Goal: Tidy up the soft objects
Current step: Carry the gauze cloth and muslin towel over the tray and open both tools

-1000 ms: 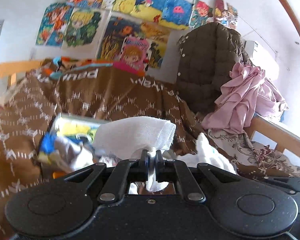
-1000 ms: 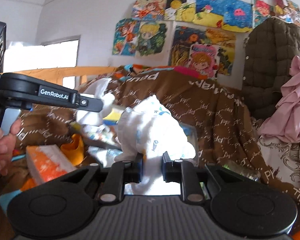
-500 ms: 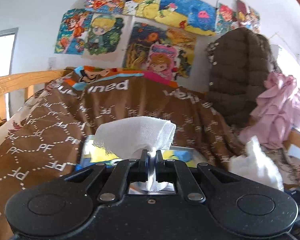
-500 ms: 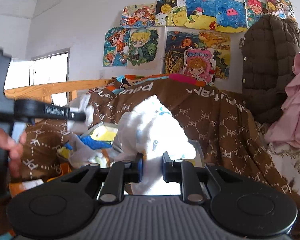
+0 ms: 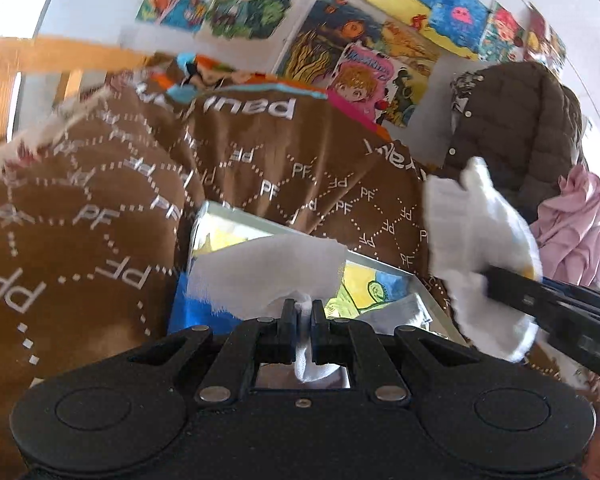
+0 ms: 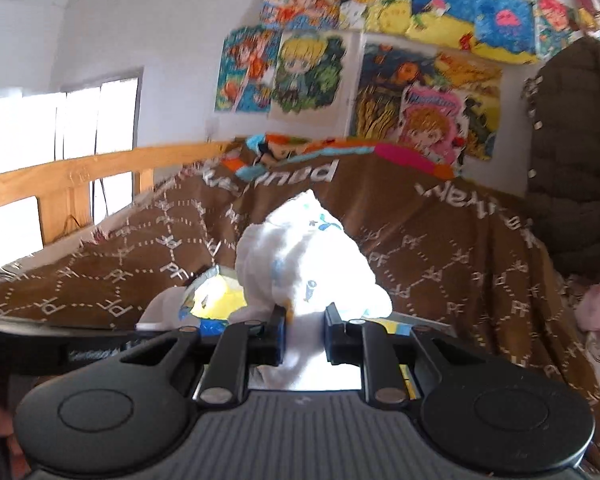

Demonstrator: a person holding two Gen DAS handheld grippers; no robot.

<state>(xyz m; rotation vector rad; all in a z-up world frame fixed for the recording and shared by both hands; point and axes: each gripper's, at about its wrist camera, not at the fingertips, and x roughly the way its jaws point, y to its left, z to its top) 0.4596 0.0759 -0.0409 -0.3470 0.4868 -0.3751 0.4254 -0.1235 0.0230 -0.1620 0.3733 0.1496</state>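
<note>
Both grippers shifted over picture tin [image 5: 236, 216] on brown blanket [image 5: 100, 208]. Left gripper [image 5: 303, 312] pinches white gauze [image 5: 268, 268]; right gripper [image 6: 305, 322] clamps white printed cloth [image 6: 304, 256].

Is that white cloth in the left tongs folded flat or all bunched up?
Bunched. The white cloth is pinched into a gathered tuft between the shut left tongs, its loose end fanning out beyond them.
</note>
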